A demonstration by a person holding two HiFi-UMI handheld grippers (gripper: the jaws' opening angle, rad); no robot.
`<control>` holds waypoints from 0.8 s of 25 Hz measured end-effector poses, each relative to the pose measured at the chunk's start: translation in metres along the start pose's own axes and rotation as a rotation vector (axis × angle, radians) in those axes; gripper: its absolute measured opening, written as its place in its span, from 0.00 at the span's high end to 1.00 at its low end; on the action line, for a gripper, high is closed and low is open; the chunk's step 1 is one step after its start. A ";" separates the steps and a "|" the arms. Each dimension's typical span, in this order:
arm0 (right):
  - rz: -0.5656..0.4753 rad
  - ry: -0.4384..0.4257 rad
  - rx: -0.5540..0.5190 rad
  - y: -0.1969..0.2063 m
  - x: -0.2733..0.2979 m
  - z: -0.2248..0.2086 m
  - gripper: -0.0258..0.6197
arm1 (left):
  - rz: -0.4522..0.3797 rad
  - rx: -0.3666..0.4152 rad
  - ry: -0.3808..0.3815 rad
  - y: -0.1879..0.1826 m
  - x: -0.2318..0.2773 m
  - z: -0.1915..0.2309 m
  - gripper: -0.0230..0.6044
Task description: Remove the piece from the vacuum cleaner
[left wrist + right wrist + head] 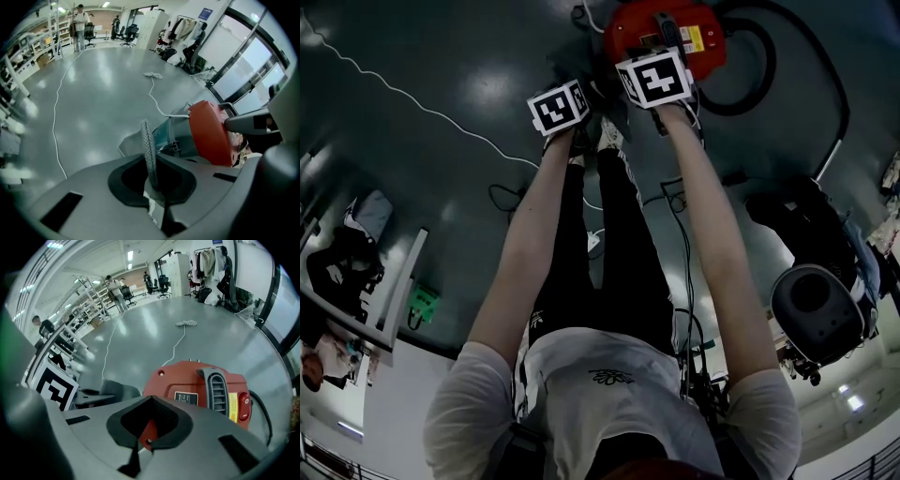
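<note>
The vacuum cleaner (666, 36) lies on the dark floor in front of the person, red top (211, 133) on a grey body (180, 136). My left gripper (152, 186) is at its left side, jaws shut on a thin grey mesh strip (149, 150) that stands up between them. My right gripper (146, 437) is over the red housing (197, 385), shut on a small red tab (149, 431) with a screw in it. In the head view only the marker cubes of the left gripper (559, 106) and right gripper (654, 79) show; their jaws are hidden.
A black hose (769, 66) loops right of the vacuum. A white cable (422, 108) snakes over the floor to the left. An office chair (814, 309) stands at the right, shelving (89, 296) and people far off, and a clothes rack (213, 268) by the windows.
</note>
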State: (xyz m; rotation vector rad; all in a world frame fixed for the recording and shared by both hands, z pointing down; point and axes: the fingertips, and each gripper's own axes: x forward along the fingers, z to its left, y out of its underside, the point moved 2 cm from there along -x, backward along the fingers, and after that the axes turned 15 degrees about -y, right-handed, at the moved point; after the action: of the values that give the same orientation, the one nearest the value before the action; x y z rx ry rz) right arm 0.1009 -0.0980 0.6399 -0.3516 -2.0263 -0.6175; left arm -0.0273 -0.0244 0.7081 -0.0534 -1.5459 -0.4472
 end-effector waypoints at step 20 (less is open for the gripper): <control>0.128 0.091 0.017 -0.004 0.003 -0.001 0.94 | -0.089 0.013 0.050 0.021 -0.004 0.017 0.94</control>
State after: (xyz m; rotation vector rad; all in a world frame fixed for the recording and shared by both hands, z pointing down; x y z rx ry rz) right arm 0.0984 -0.1020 0.6414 -0.4315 -1.9046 -0.5277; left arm -0.0373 0.0009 0.7104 0.0366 -1.5056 -0.5053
